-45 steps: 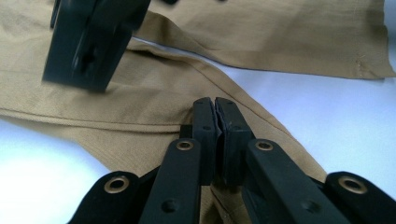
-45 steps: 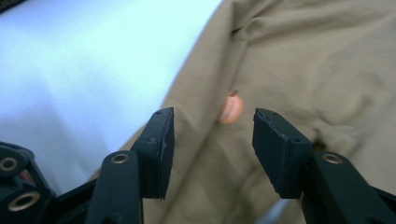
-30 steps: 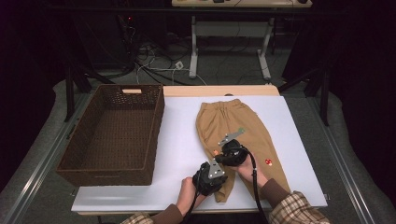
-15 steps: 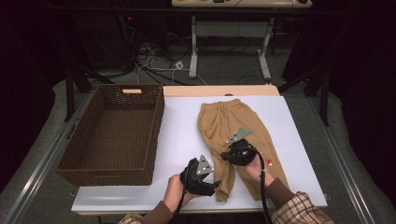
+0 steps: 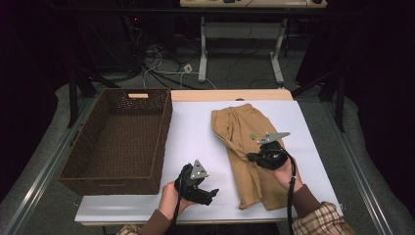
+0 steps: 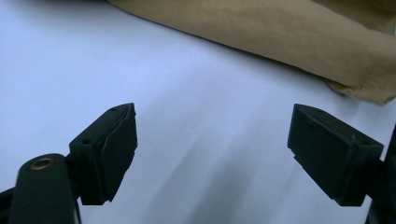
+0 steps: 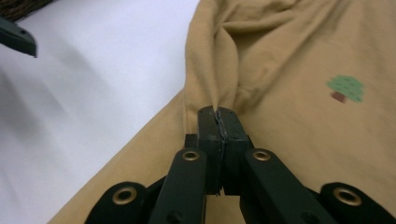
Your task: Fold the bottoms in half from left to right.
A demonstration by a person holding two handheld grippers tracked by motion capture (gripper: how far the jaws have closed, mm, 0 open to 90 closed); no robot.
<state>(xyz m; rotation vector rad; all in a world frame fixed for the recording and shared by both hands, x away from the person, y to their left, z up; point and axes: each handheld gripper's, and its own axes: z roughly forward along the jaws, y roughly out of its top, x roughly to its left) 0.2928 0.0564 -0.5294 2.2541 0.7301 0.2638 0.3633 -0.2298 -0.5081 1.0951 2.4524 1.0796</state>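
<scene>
Tan trousers (image 5: pixel 247 147): lying on the right half of the white table (image 5: pixel 195 132), waistband toward the far edge, legs running toward the person; the hems stop just short of the near edge. A small green tree patch (image 7: pixel 345 87) sits on the cloth.

Right gripper (image 5: pixel 252 157): jaws closed tight on a pinched ridge of the trousers, the fabric gathered into folds that run up from the pads (image 7: pixel 218 122).

Left gripper (image 5: pixel 211 194): over bare table near the front edge, left of the trouser legs and apart from them; its jaws have just been opening and stand wide with nothing between them, one trouser hem (image 6: pixel 364 91) lying beyond.

Wicker basket (image 5: pixel 88 169): at the table's left end, its right wall close to the white surface. Open white table lies between basket and trousers.

Hard to make out: the fold under the right gripper's body; the person's forearms are cut off at the bottom; the room beyond the table is dark, with cables and table legs faintly seen.
</scene>
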